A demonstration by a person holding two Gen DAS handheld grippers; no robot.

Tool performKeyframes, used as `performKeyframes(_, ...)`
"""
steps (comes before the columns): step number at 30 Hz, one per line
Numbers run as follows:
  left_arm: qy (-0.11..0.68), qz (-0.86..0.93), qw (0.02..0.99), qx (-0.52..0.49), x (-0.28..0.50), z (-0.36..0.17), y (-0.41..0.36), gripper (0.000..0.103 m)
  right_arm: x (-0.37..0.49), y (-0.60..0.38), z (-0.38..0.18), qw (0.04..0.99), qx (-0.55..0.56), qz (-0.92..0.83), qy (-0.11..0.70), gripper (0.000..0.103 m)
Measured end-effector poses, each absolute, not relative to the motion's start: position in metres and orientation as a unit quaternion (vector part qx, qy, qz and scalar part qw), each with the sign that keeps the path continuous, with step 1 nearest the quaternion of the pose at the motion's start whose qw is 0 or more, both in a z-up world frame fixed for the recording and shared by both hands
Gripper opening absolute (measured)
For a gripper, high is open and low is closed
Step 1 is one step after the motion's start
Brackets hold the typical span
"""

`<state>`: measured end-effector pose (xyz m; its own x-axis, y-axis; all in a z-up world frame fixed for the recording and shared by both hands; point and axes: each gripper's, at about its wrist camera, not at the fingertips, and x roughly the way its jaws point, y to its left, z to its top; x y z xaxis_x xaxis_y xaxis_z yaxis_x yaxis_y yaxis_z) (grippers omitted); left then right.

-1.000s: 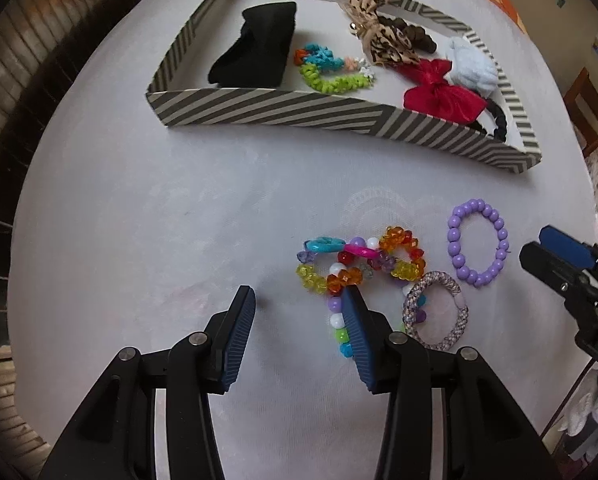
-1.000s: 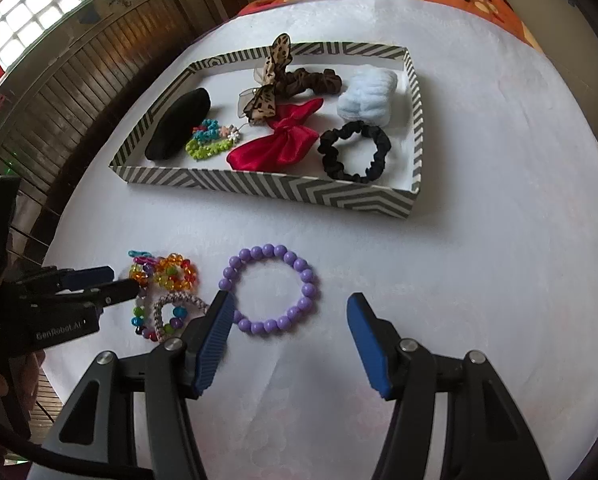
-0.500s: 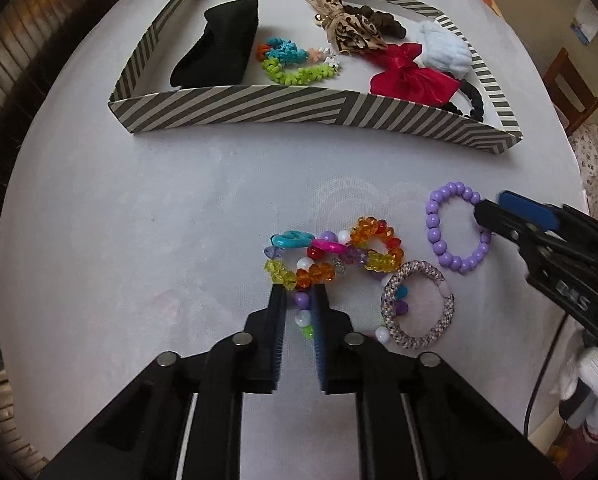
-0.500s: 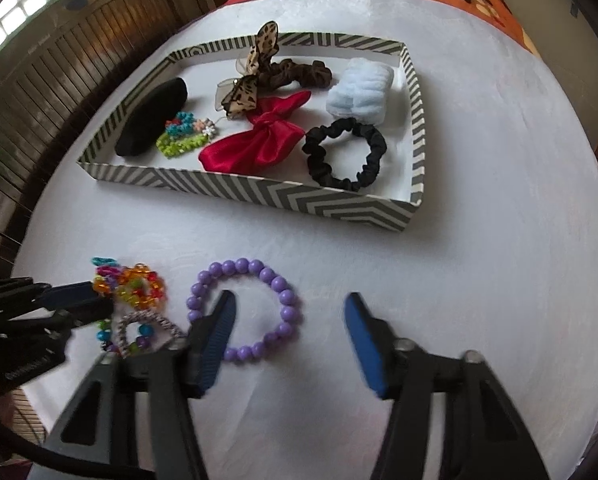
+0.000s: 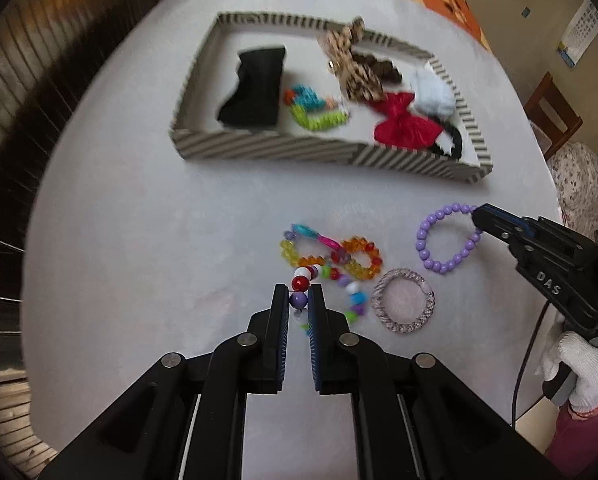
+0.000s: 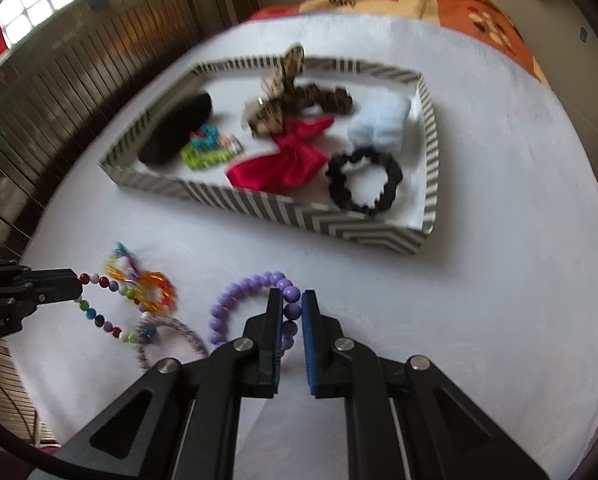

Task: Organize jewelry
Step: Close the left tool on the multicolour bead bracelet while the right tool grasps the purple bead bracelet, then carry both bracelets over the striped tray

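My left gripper is shut on the multicoloured bead bracelet, lifting one end off the white table; it also shows in the right wrist view. My right gripper is shut on the purple bead bracelet, which also shows in the left wrist view. An orange and yellow bead bracelet and a grey woven ring lie on the table between the grippers. The striped tray stands beyond them.
The tray holds a black pouch, a green and teal bracelet, a leopard bow, a red bow, a white scrunchie and a black scrunchie. A chair stands past the table's right edge.
My left gripper has drawn back and up with the multicoloured bracelet stretched out. My right gripper has closed on the purple bracelet.
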<state>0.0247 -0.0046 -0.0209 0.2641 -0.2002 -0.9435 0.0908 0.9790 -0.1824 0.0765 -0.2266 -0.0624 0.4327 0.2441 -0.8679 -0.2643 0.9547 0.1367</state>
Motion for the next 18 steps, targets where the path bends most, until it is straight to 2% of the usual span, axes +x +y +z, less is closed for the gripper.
performKeyframes(18,0.529,-0.073,0.845,-0.028,0.054,0.047,0.001,0.000,0.078,-0.232,0.010,0.874,-0.029,0.163,0.457,0.009)
